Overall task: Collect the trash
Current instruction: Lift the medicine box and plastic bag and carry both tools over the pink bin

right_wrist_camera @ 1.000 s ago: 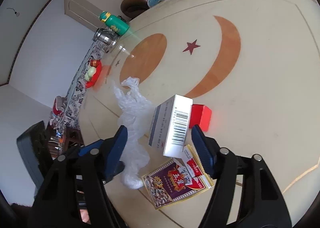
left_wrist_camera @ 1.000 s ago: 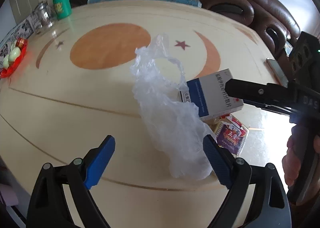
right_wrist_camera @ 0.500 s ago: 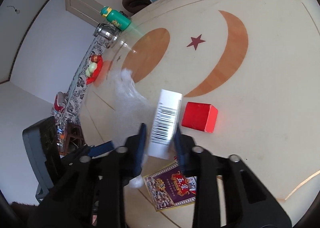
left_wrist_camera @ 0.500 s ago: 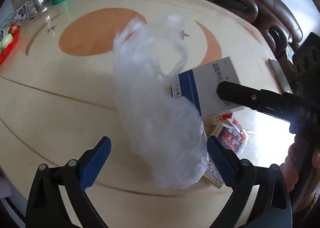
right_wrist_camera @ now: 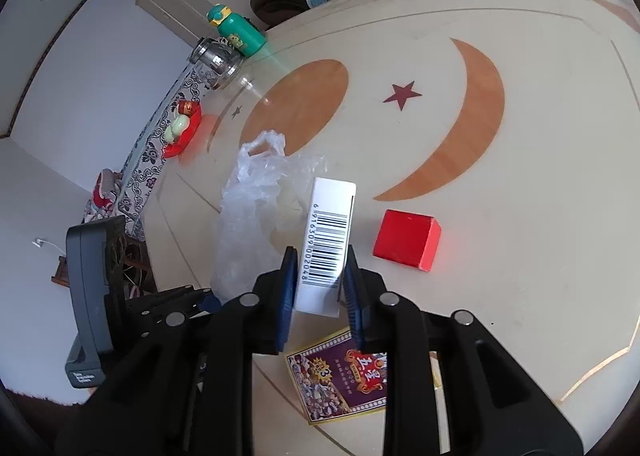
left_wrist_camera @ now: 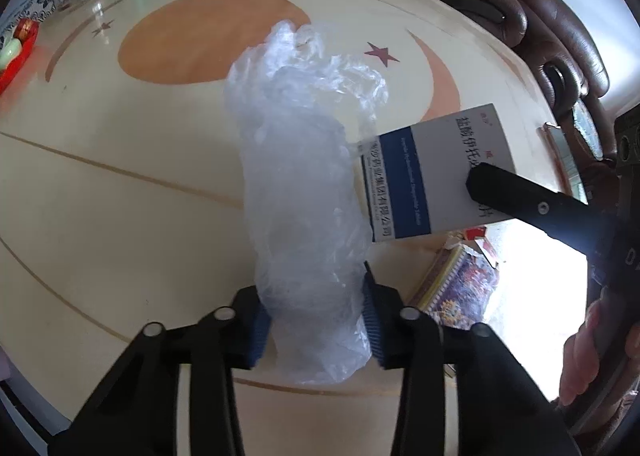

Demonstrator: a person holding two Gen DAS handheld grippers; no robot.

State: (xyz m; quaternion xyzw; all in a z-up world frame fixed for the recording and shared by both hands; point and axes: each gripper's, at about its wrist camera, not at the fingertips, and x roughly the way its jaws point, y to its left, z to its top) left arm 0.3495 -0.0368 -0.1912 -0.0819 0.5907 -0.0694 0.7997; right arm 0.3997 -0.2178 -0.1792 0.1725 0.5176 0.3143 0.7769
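My left gripper (left_wrist_camera: 314,320) is shut on a clear plastic bag (left_wrist_camera: 304,184), which stands up crumpled above the table. The bag also shows in the right wrist view (right_wrist_camera: 248,216). My right gripper (right_wrist_camera: 318,288) is shut on a white and blue medicine box (right_wrist_camera: 330,240) and holds it just right of the bag. The box also shows in the left wrist view (left_wrist_camera: 436,172) with a black right finger (left_wrist_camera: 532,208) across it. A purple printed packet (right_wrist_camera: 340,376) lies flat on the table below the box; it also shows in the left wrist view (left_wrist_camera: 460,280).
A red block (right_wrist_camera: 406,240) sits on the cream table (right_wrist_camera: 540,216) right of the box. A green bottle (right_wrist_camera: 236,30), a glass pot (right_wrist_camera: 216,60) and a red dish (right_wrist_camera: 182,128) stand at the far left edge. A brown sofa (left_wrist_camera: 552,32) lies beyond.
Both grippers have closed: the left on the plastic bag, the right on the medicine box. The bag has been gathered upright between the left jaws, and the box turned edge-on and lifted.
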